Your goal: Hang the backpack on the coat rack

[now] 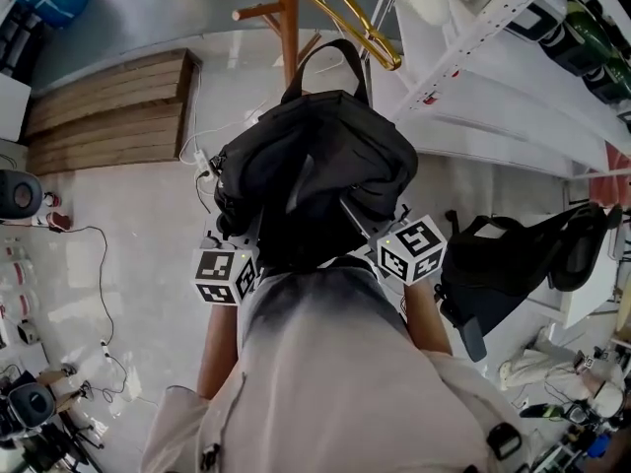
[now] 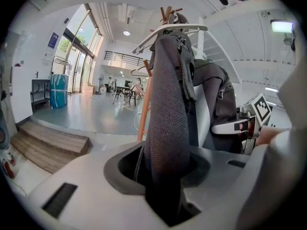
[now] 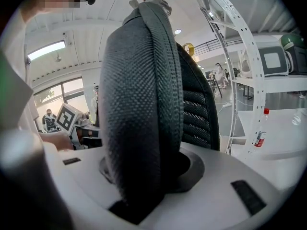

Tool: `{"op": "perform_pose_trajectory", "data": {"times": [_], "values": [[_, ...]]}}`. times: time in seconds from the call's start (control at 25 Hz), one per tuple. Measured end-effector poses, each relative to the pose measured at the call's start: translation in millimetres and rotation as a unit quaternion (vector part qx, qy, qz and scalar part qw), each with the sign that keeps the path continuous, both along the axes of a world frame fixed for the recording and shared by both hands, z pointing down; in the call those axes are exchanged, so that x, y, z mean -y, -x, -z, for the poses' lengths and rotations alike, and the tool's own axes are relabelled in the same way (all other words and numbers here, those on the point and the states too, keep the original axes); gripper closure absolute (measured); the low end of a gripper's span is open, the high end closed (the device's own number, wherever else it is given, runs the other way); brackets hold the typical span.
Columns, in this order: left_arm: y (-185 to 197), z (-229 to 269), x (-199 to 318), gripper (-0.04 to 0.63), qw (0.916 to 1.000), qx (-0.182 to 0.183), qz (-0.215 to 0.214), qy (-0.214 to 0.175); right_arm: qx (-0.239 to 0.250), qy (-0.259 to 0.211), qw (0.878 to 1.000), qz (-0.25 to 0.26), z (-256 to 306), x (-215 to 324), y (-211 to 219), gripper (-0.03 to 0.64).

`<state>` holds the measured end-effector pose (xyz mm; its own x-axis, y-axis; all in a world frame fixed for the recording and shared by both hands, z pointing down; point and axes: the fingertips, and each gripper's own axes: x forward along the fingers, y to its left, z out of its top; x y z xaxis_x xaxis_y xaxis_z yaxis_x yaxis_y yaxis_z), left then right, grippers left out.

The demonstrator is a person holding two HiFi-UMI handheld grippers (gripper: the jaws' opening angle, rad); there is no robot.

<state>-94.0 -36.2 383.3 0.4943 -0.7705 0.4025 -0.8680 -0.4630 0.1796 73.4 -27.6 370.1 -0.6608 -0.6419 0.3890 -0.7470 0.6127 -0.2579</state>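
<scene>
Backpack [image 1: 315, 166] just short of coat rack [image 1: 287, 28], loop [image 1: 335, 42] toward its post; straps [image 2: 165, 104] pinched by left tool [image 2: 163, 186] and right tool [image 3: 139, 186].

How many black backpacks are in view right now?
2. One black fabric backpack is held up at centre, before the wooden coat rack; a second black backpack sits on the floor at right, beside the white shelving. More may be hidden.

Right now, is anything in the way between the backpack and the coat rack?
Nothing visible stands between them. The backpack has its top loop close to the coat rack. A gold bar slants just right of the rack and might snag the loop.
</scene>
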Motion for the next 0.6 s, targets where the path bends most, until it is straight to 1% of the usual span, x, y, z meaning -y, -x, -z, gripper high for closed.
{"op": "perform_pose_trajectory", "data": {"times": [0.16,0.28,0.6], "values": [[0.9,-5.9,11.2,0.463,0.9998,0.013,-0.014,-0.001,-0.006,-0.001,1.000,-0.001,-3.4,12.7,3.1,0.480],[-0.9,-11.4,17.5,0.465,0.9997,0.018,-0.016,0.005,-0.011,-0.001,1.000,0.003,-6.6,21.0,1.9,0.481],[-4.1,-31.0,28.8,0.465,0.9993,0.023,0.009,0.029,-0.013,0.013,1.000,0.015,-26.0,35.8,-2.0,0.482]]}}
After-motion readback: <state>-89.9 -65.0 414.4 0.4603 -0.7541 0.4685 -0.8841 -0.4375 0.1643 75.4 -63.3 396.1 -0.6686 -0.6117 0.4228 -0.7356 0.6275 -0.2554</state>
